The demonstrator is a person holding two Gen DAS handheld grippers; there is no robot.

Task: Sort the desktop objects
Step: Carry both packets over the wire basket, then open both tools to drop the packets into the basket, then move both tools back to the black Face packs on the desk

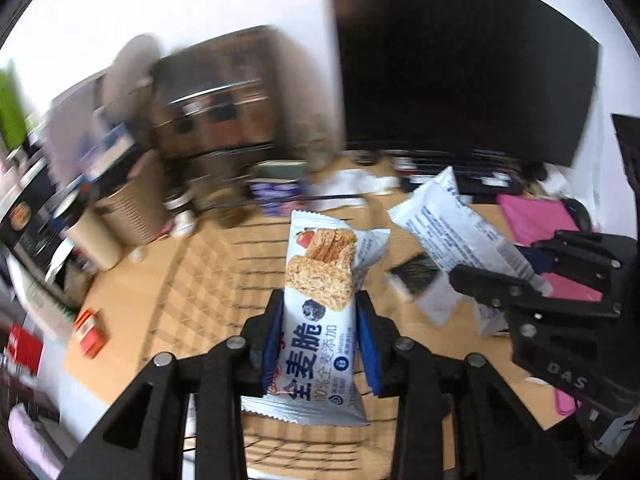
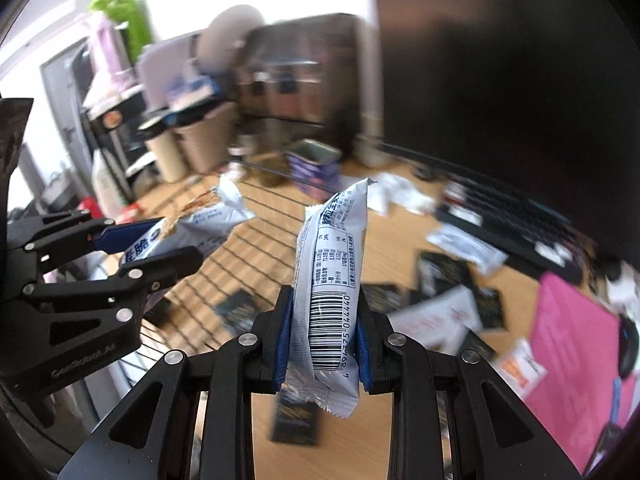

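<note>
Left gripper (image 1: 320, 344): jaws pinched a snack bar (image 1: 320, 300) by its sides, picture side up. Right gripper (image 2: 323, 344): jaws pinched a second bar (image 2: 330, 280), barcode side up. Both were held above the wire rack (image 1: 224, 264), at 12 o'clock over the worktop (image 2: 400, 248). Step judged: carrying. Next: find each bar's sorting spot, lower, release.

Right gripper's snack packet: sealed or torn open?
Looks sealed: snack packet in the right gripper shows both crimped ends intact.

dark monitor (image 1: 460, 64) | brown cabinet (image 1: 216, 96) | beige bin (image 2: 208, 140) | green plant (image 2: 124, 12)
</note>
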